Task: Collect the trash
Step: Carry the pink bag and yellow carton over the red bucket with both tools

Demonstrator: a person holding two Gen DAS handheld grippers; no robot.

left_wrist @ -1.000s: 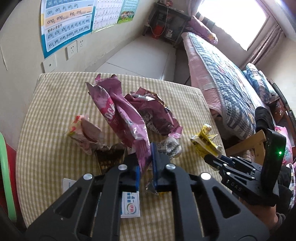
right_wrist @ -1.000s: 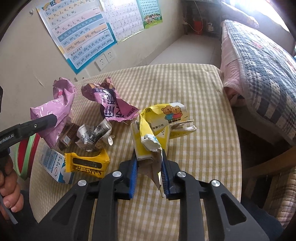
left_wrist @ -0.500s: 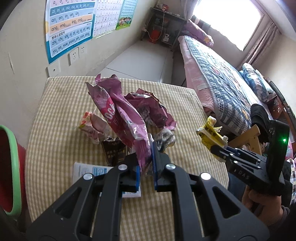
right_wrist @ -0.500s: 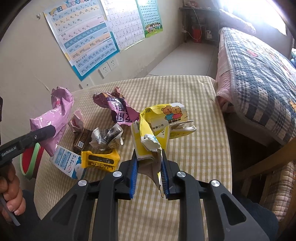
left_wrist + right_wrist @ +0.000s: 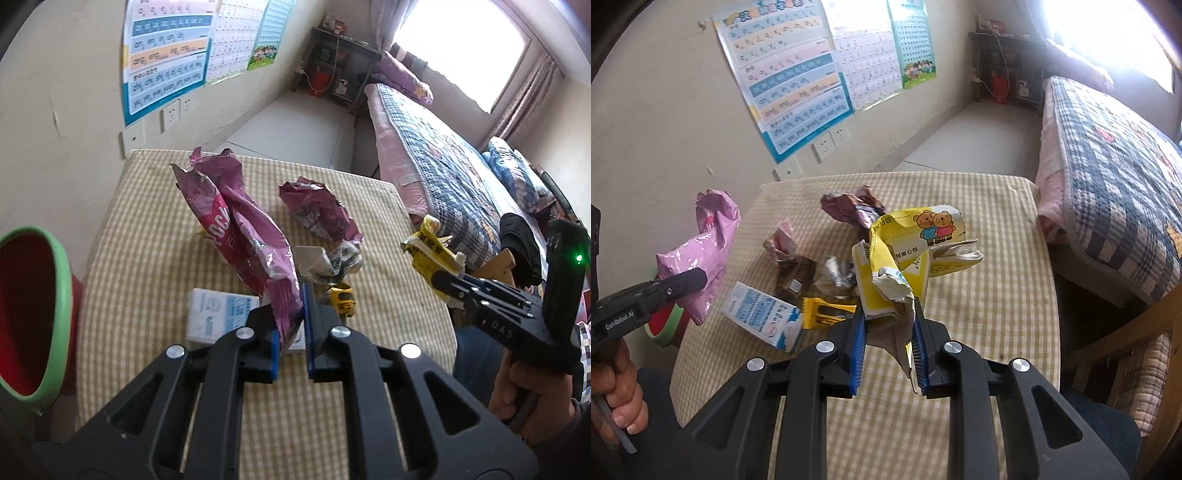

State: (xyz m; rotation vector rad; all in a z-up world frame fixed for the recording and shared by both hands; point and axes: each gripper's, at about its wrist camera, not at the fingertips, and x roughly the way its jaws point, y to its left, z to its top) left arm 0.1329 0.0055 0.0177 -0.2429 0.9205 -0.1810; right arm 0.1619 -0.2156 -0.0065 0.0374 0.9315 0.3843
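Red inside with a green rim, the bin (image 5: 55, 291) sits at far left beside the desk (image 5: 155, 236), so we judge both loads are headed there. We keep the left claw (image 5: 290, 332) pinching the lower end of the big pink snack bag (image 5: 240, 229), its jaws pressed tight on the thin film, and the bag stands up off the checked cloth. Holding it by one end lets it hang free and clear the other litter.

Left on the desk, going rightward: a white and blue tissue pack (image 5: 221, 314) just behind the left claw, a pale pink crumpled wrapper (image 5: 783, 240), a brown wrapper (image 5: 798, 275), a silver crumpled foil (image 5: 340, 258), a small yellow wrapper (image 5: 341, 299), and a dark purple crumpled bag (image 5: 317, 210) further back.

At right, the right claw (image 5: 888, 332) is clamped on the crushed yellow carton (image 5: 908, 251) with the bear print, jaws partly apart because the cardboard is bulky. It is lifted off the desk, near the right edge.

Against the frame a second ago: both claws have risen and pulled back, so the desk looks smaller and further off. The bin now fills much more of the left view. Grips are unchanged, and the loose litter has not shifted.
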